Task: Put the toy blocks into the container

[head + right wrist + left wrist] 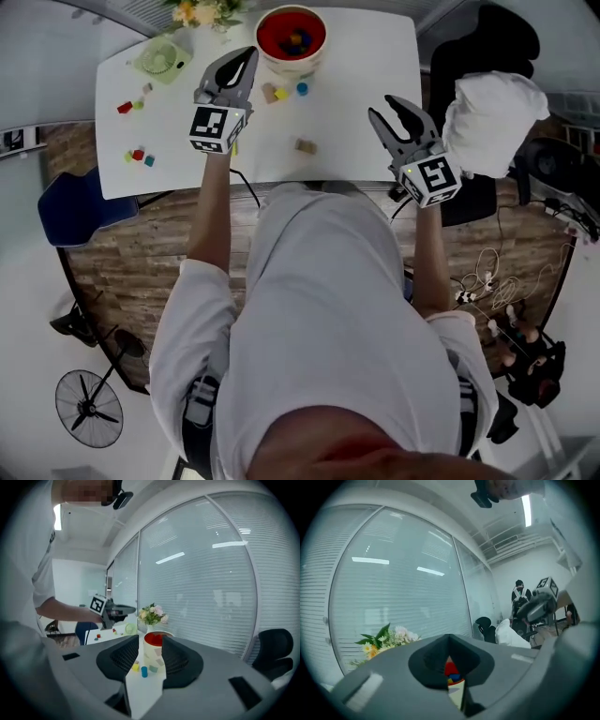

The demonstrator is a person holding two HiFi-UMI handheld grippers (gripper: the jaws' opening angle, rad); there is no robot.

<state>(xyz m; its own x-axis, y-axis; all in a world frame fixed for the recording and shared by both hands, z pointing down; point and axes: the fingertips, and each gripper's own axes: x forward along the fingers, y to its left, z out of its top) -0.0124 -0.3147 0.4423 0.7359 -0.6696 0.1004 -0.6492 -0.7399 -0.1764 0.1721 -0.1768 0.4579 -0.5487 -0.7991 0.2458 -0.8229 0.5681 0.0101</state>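
Left gripper view: your left claw (449,638) pinched together, empty, near the red bowl (291,37) | right claw (149,644) wide apart, empty | blocks (281,92) loose on the worktop (366,66) beside the bowl | step, likely: lining up a pick | next: straddle the tan block (305,145), then close.

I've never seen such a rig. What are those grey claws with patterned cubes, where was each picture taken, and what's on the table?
No robot: a person holds a grey two-jaw claw in each hand. The head view looks down from a camera on the person's head; the other two come from cameras riding on the claws. The left claw is shut, near the red-lined cream bowl, which holds toy blocks. The right claw is open; neither holds anything. On the white table lie more, such as a yellow block and a tan block, plus a small green fan.
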